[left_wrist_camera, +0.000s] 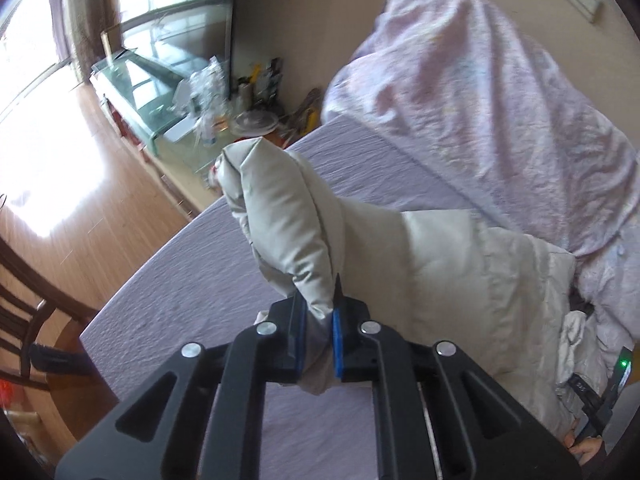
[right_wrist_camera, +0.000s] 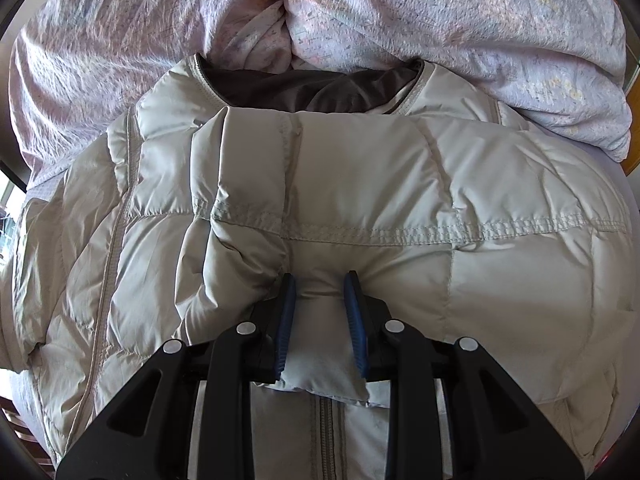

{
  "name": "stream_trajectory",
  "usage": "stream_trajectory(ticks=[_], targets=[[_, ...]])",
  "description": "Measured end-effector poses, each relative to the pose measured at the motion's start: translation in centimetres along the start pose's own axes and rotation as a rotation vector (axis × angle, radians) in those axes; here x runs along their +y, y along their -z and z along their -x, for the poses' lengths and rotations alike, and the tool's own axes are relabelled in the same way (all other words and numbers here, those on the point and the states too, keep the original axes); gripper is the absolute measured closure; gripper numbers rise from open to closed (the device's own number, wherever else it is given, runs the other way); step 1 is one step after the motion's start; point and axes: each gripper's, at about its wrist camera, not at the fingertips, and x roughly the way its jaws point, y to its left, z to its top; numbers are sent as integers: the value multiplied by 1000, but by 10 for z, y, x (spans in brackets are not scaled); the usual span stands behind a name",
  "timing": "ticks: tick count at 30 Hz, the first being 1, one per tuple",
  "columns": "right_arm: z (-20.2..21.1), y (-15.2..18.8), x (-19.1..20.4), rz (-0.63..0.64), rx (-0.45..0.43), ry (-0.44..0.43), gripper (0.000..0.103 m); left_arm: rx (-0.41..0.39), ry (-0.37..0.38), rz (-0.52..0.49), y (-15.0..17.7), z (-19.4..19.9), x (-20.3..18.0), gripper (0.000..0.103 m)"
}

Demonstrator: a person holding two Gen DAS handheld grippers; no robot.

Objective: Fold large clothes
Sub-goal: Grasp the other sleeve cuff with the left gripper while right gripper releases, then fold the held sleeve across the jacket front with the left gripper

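A pale grey quilted down jacket lies on a bed with a lilac sheet. Its dark-lined collar points toward the far duvet. My left gripper is shut on one sleeve of the jacket and holds it lifted above the sheet. My right gripper is shut on a folded-over padded edge of the jacket, above its front zip. The right gripper also shows at the lower right edge of the left wrist view.
A crumpled pink-lilac duvet is heaped at the head of the bed, touching the jacket's collar. Beside the bed are a wooden floor, a cluttered glass-topped cabinet and a dark wooden chair.
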Motion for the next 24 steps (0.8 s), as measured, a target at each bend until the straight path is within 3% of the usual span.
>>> stream_trajectory(ticks=[9,14,24], targets=[[15,6,-24,1,10,-94,69,-62,166,-189,3,25,-125,93],[35,14,-42,-4,-11,-135,58,-41,226,-289,21,21,-191,93],[60,33,-90,-89,-56,-148,51,23,373,-455,72,17,-293,93]])
